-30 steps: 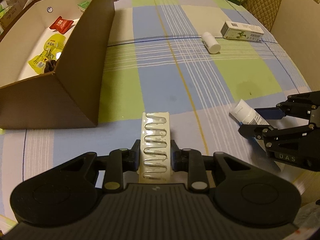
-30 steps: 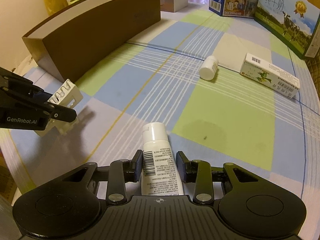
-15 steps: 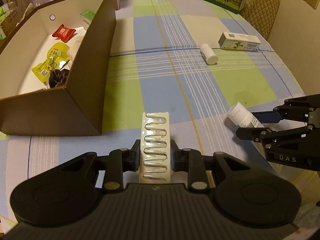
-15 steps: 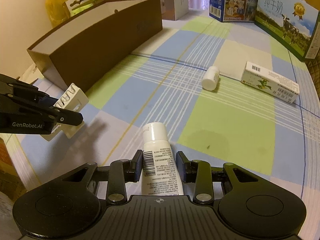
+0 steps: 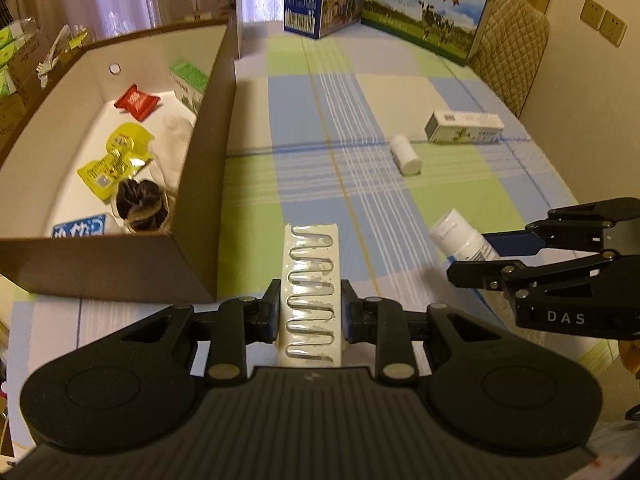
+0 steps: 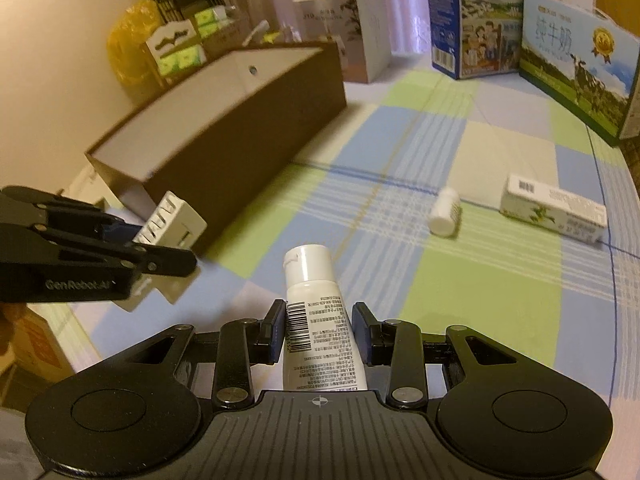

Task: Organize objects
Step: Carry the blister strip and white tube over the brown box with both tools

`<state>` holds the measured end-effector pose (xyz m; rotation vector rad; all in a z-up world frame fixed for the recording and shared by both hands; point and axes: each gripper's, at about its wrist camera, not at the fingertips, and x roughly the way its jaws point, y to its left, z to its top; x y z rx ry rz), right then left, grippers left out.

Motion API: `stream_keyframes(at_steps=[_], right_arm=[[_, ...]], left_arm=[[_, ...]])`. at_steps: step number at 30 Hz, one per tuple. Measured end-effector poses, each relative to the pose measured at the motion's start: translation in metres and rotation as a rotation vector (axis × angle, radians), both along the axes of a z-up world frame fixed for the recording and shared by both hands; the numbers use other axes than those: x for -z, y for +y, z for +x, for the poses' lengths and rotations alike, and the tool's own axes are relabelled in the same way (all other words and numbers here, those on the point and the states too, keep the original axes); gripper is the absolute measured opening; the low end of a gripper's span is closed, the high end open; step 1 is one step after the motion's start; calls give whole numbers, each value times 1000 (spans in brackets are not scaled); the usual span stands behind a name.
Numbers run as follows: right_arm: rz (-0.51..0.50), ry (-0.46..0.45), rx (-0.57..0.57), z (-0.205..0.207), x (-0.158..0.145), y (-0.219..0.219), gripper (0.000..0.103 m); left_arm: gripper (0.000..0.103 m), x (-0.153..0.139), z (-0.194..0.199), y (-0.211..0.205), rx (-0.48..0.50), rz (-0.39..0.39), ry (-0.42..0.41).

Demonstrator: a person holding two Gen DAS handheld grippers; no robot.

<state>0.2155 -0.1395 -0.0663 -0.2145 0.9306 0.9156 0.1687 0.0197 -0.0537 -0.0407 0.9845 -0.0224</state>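
Brown box (image 5: 200,264) open just ahead-left of left gripper (image 5: 310,312), clamped on white clip strip (image 5: 311,280) w/ long axis fwd; right gripper (image 6: 319,332), farther, pinching lotion tube (image 6: 316,320).

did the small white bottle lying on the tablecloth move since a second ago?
No. The white bottle lies in the same spot beside the carton, on the same blue line of the cloth. Only the cameras rose, so more of the table shows.
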Motion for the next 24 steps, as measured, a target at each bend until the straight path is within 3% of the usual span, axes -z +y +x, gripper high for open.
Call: stream_keyframes(at_steps=[12,24], right_arm=[[80,22,-32,-5,-30,41,33],[181,69,-86,-4,-52,113,33]], left_arm=[[23,-40,-10,27,-34,-27,-70],[23,-62,-12,90,-142,19,-124]])
